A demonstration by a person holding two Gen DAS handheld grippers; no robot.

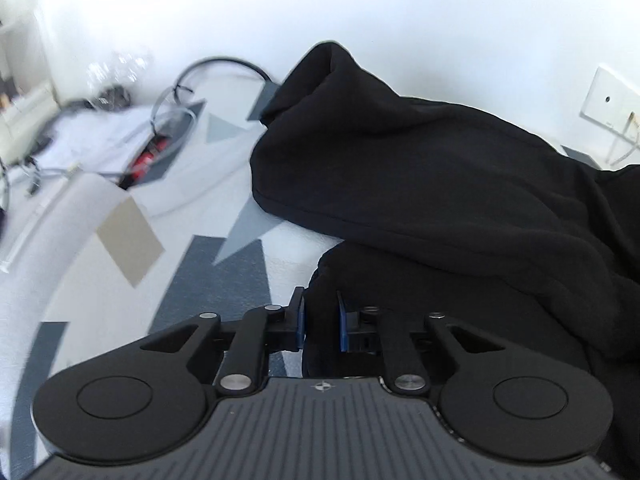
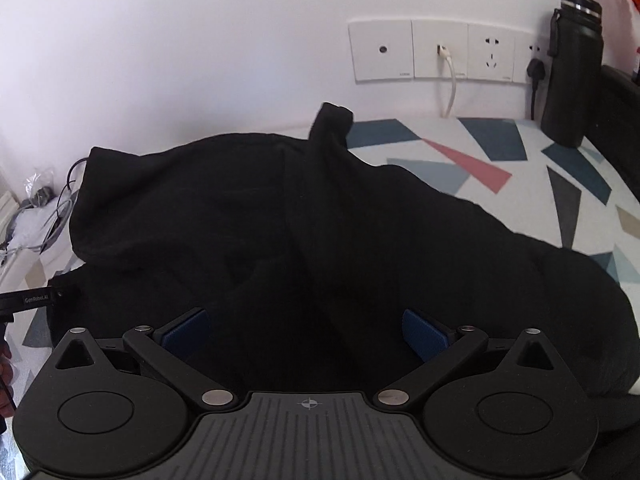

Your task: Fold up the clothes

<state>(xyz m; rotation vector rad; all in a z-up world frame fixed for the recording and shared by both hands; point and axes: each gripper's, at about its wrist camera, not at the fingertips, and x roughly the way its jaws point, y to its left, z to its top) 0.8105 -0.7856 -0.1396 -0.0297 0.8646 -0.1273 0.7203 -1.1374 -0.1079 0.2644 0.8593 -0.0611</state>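
Black fabric dominates both views: a dark garment [image 1: 420,168] lies heaped on a white cloth with grey, blue and tan geometric patches [image 1: 224,280].

Left wrist view: the left gripper [image 1: 321,322] points down at the near edge of the garment. Its blue pads [image 1: 301,322] stand close together with a fold of the black fabric pinched between them, so the fingers are clenched on the garment. The bulk of the garment rises ahead of and to the right of the fingers, with a stitched hem running across just beyond the fingertips. Well ahead and to the left of the fingers sit a loop of dark cable [image 1: 224,66] and a blurred clutter of items that cannot be identified. A white wall plate [image 1: 610,100] shows far to the right.

Right wrist view: the right gripper [image 2: 306,332] has its blue pads [image 2: 186,330] spread wide apart, released. The garment [image 2: 280,220] lies beneath and ahead of the fingers and fills the gap between them; neither pad visibly presses on it. Ahead and to the right, the patterned cloth [image 2: 520,168] is bare up to the wall. A row of white wall sockets [image 2: 440,50] sits beyond, with a white cord plugged in. A black bottle [image 2: 572,72] stands far right. Part of the other gripper enters at the left edge.
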